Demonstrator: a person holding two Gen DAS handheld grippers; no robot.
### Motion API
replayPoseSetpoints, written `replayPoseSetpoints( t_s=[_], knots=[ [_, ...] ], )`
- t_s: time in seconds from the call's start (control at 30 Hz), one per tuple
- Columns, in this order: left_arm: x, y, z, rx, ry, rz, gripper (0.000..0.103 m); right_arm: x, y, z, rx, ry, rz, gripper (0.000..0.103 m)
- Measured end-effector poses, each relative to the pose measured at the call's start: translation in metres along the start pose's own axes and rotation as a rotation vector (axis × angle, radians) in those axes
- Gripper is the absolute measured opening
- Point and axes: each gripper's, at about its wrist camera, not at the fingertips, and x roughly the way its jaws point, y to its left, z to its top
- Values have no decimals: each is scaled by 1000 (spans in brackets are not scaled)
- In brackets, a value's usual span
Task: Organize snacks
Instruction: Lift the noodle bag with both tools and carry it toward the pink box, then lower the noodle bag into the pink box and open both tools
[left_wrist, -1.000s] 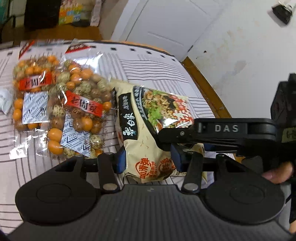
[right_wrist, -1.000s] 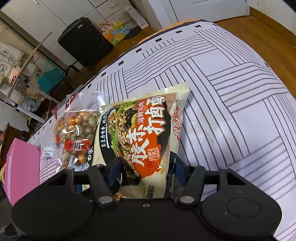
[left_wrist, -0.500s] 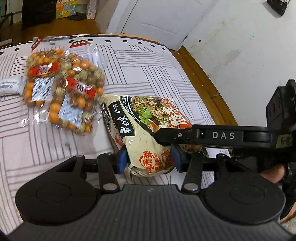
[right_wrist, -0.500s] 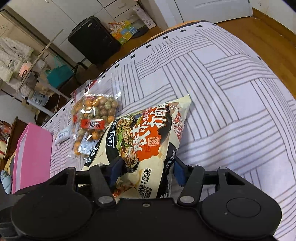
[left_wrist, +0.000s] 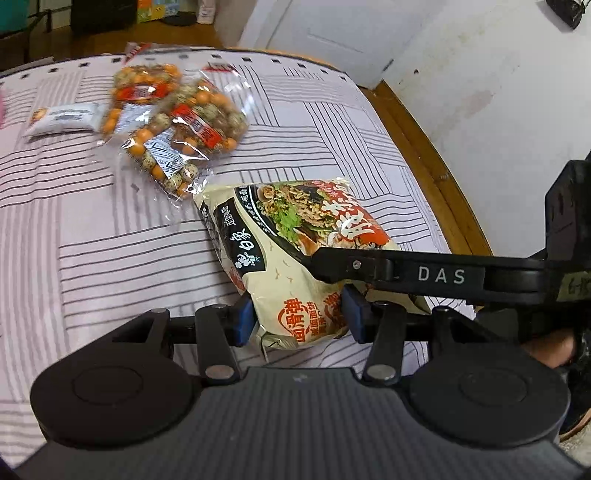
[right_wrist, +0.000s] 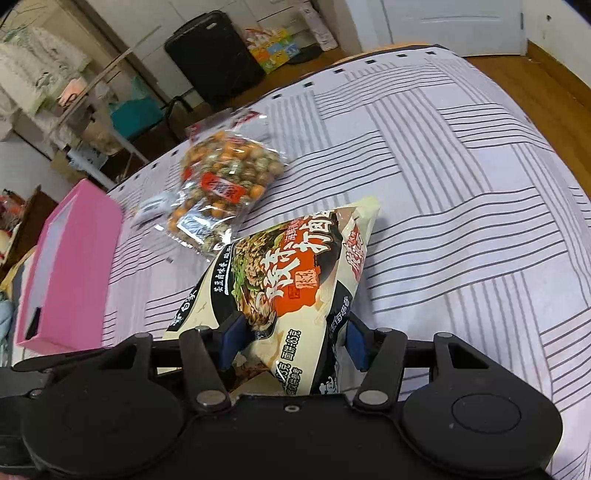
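Left wrist view: noodle packet (left_wrist: 295, 254) at centre frame, raised off the striped cloth (left_wrist: 92, 240) at its near end — light, puffy, crinkly film over a brittle noodle block, likely slippery and easy to crush, so best taken at the flat sealed ends. Left gripper (left_wrist: 297, 318) part-spread, blue pads pinching the packet's near end; right gripper (left_wrist: 354, 267) reaching in from the right edge across the packet's upper side. Two clear bags of coated nuts (left_wrist: 184, 122) at upper left, well apart. Right wrist view: same packet (right_wrist: 291, 280) at lower centre, right gripper (right_wrist: 291, 341) part-spread, pads clamped on both flanks of the near end. Pink box (right_wrist: 66, 266) at left edge — probably the destination.
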Motion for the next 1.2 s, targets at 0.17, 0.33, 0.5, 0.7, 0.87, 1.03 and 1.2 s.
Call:
replayPoseSetpoints(
  t_s=[0.17, 0.33, 0.5, 0.7, 0.87, 1.03, 1.2],
  knots=[
    [-32, -2, -10, -6, -3, 11, 47, -17, 22, -3, -66, 18, 20, 62],
    [-61, 4, -18, -38, 15, 18, 47, -28, 45, -8, -95, 67, 47, 61],
    [-92, 8, -31, -30, 0, 65, 47, -37, 74, -18, -146, 86, 87, 61],
    [-138, 26, -49, -64, -32, 101, 47, -40, 113, -30, -213, 116, 155, 61],
    [-182, 41, -59, -56, -119, 169, 47, -42, 154, -29, -287, 102, 220, 61],
    [-218, 63, -58, -35, -229, 234, 47, -39, 206, -17, -373, 36, 277, 61],
    [-243, 103, -48, -58, -344, 303, 47, -12, 248, 2, -407, -33, 381, 60]
  ],
)
